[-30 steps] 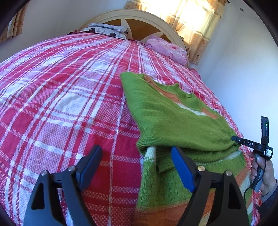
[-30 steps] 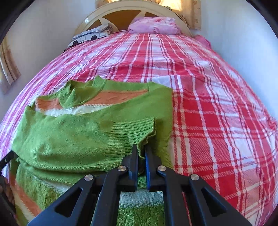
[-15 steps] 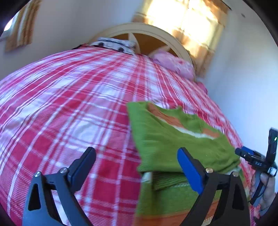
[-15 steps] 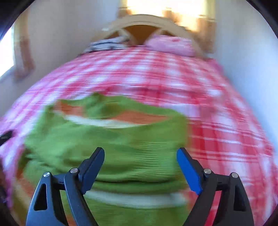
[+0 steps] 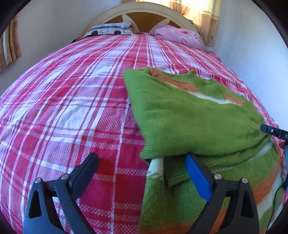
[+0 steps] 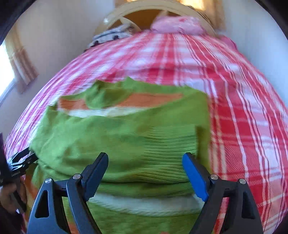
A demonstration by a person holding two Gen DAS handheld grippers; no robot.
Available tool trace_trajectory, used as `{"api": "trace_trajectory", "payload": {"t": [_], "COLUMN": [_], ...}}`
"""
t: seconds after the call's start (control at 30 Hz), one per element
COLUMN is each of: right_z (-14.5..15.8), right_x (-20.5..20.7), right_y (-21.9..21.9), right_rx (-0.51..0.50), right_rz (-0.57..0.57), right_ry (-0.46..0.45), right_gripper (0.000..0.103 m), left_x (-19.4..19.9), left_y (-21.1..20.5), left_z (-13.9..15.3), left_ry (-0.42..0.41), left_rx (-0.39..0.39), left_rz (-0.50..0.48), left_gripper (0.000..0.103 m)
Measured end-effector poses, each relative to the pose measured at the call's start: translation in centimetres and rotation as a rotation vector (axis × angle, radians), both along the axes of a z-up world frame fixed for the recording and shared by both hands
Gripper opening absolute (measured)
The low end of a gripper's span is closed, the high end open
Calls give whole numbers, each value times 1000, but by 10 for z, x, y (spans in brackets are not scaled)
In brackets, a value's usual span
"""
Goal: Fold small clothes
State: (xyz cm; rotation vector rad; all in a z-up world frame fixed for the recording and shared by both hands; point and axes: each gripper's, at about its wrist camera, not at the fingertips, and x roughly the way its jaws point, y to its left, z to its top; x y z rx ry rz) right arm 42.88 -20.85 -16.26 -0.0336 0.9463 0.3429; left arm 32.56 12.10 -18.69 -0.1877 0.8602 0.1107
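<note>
A green knit sweater (image 5: 189, 122) with orange and white stripes lies on the red plaid bedspread (image 5: 72, 108), its sleeves folded across the body. In the right wrist view the sweater (image 6: 126, 140) fills the middle. My left gripper (image 5: 142, 172) is open and empty, low over the sweater's left edge, with its right finger over the knit. My right gripper (image 6: 145, 172) is open and empty, just above the folded sleeve and the white stripe. The right gripper's tip also shows at the far right of the left wrist view (image 5: 273, 132).
A curved cream and wood headboard (image 5: 144, 12) stands at the far end. A patterned pillow (image 5: 111, 30) and a pink bundle (image 5: 180, 36) lie by it. White walls flank the bed, close on the right. Curtains (image 5: 203, 16) hang behind.
My right gripper was shut on the sleeve cuff a second ago; it has opened and let go, and the sleeve lies on the body. The left gripper stayed open and shifted only slightly.
</note>
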Motion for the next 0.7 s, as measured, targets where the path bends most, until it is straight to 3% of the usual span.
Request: {"api": "trace_trajectory", "payload": {"t": [0.1, 0.23, 0.37, 0.53, 0.7], "right_z": [10, 27, 3, 5, 0], "right_x": [-11, -23, -18, -25, -29], "right_y": [1, -3, 9, 2, 7], "right_rx": [-21, 37, -84, -47, -97], "right_rz": [7, -10, 10, -16, 14], "right_ry": [-62, -152, -67, -99, -88], "right_gripper": [84, 84, 84, 84, 85], "left_x": [-2, -3, -2, -4, -3], "left_y": [-2, 0, -3, -1, -4], "left_z": [1, 0, 0, 1, 1], "left_ry": [-6, -6, 0, -5, 3], "left_rx": [2, -9, 7, -7, 8], "left_rz": [-3, 2, -1, -5, -5], "left_gripper": [98, 98, 99, 99, 99]}}
